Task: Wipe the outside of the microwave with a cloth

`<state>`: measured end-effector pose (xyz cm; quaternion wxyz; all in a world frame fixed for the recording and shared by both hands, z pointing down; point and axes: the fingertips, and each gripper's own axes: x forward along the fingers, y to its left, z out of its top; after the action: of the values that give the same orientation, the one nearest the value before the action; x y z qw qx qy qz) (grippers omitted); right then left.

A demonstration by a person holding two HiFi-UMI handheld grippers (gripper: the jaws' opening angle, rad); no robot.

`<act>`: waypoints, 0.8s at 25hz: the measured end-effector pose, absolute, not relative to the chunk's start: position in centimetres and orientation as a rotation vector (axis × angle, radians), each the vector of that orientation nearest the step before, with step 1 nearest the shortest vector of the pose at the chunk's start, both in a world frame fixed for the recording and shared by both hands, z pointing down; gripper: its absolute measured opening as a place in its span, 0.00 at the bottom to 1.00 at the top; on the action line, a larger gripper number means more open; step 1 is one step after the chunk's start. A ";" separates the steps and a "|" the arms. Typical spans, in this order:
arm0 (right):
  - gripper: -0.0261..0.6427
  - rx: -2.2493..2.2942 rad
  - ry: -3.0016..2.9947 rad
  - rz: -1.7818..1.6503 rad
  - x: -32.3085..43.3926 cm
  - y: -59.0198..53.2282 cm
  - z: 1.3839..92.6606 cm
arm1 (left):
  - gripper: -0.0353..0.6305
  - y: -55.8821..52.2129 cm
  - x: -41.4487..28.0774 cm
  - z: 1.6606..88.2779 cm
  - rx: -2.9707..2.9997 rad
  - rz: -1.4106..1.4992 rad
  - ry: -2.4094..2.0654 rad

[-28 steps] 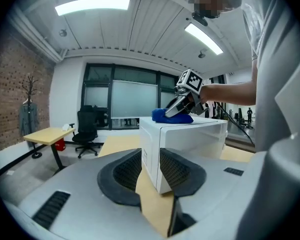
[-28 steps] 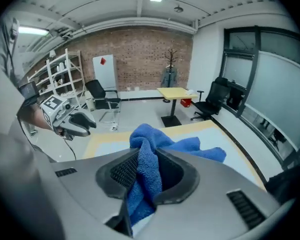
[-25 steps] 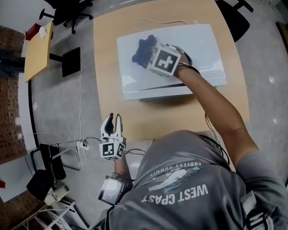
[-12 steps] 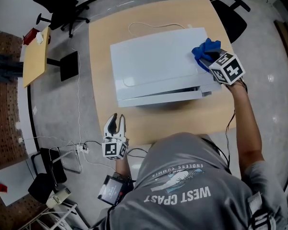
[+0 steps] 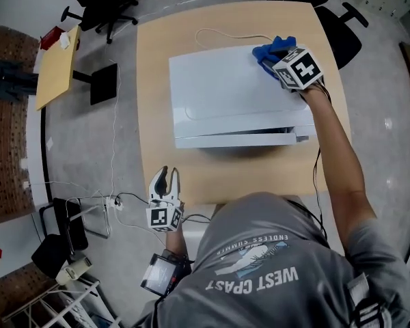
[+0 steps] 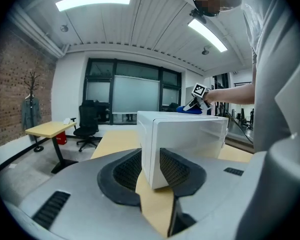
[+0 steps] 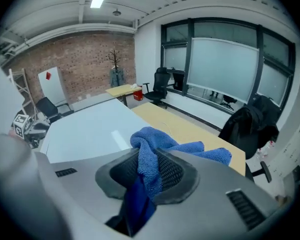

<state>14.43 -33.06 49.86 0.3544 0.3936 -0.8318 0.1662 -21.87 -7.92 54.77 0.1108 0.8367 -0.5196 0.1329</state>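
Cloth (image 5: pixel 265 49) in right gripper (image 7: pixel 149 173) has swept to microwave's (image 5: pixel 225 94) far-right corner.

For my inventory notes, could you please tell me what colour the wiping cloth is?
Blue; the cloth shows best in the right gripper view.

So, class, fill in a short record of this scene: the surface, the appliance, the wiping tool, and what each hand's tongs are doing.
Surface: wooden table
Appliance: white microwave, standing on the table
Wiping tool: blue cloth, at the far right corner of the microwave's top
Right hand: right tongs, shut on the cloth
Left hand: left tongs, open and empty, by the table's near left corner
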 end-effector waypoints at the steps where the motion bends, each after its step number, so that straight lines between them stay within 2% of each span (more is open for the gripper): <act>1: 0.18 0.984 -2.171 0.421 11.8 -34.0 49.9 | 0.24 -7.5 -22.7 54.9 2.441 0.389 -1.540; 7: 0.18 0.687 -2.304 0.106 -8.9 -37.5 48.0 | 0.24 -5.7 -24.9 55.6 2.383 0.370 -1.585; 10: 0.18 0.574 -2.204 0.094 -12.9 -37.2 49.7 | 0.24 -5.5 -25.3 55.0 2.394 0.370 -1.597; 15: 0.18 0.544 -2.305 0.305 -10.6 -35.3 49.6 | 0.24 -5.6 -26.8 54.3 2.401 0.380 -1.612; 17: 0.18 0.622 -2.272 0.358 -5.7 -35.4 49.6 | 0.24 -6.1 -26.5 54.4 2.413 0.389 -1.598; 20: 0.18 0.865 -2.181 0.380 5.6 -36.3 49.3 | 0.24 -6.9 -25.1 54.4 2.448 0.397 -1.553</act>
<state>5.55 -36.34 49.28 0.3730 0.3378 -0.8514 0.1482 -25.09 -6.86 54.39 0.1075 0.8318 -0.5276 0.1350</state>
